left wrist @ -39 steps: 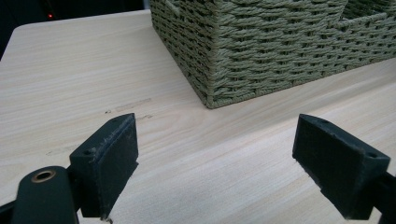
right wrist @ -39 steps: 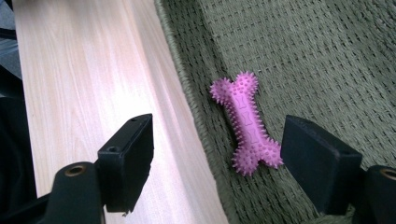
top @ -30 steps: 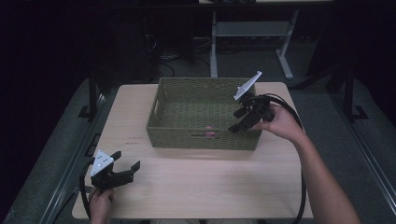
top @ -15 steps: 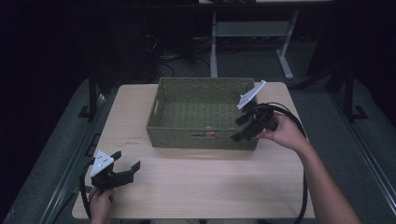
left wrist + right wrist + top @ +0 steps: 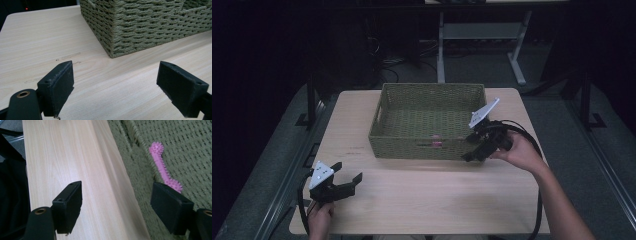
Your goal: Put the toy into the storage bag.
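High view: right claw (image 5: 468,155) spread beside basket (image 5: 428,120); left claw (image 5: 348,172) spread, low on table (image 5: 427,200).

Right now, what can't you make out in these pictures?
- Pink spiky toy: its lower end sits behind the right gripper's jaw, right gripper view.
- Same toy, high view: too small to identify.
- Basket interior: hidden by its own wall, left gripper view.

A toy (image 5: 163,171) lies in the basket (image 5: 427,120) on the table (image 5: 437,185).
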